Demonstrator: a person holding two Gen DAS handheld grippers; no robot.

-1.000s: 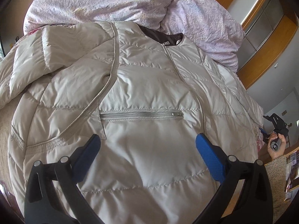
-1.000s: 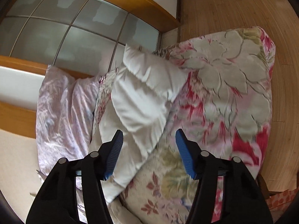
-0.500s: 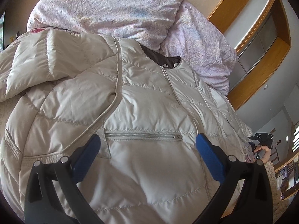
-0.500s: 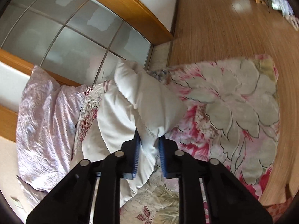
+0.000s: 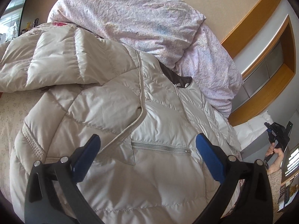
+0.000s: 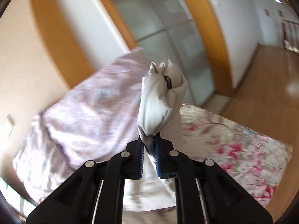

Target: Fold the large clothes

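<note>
A beige quilted puffer jacket (image 5: 115,112) lies front up on the bed, its zip pocket (image 5: 160,146) facing me and one sleeve (image 5: 61,63) folded over at the upper left. My left gripper (image 5: 147,141) hovers open above the jacket's lower front, nothing between its blue pads. In the right wrist view my right gripper (image 6: 149,140) is shut on the end of the jacket's other sleeve (image 6: 158,97), which is lifted off the bed and stands up bunched above the jaws. At the far right of the left wrist view a hand holds the right gripper (image 5: 278,132) raised.
A crumpled pale pink duvet (image 5: 149,22) is heaped behind the jacket's collar. A floral bedspread (image 6: 243,149) covers the bed. Wood-framed frosted glass panels (image 6: 172,43) stand beyond the bed, and wooden floor (image 6: 265,74) runs to the right.
My right gripper closed on the sleeve end and lifted it up off the bedspread while rolling. My left gripper drifted sideways over the jacket, still open.
</note>
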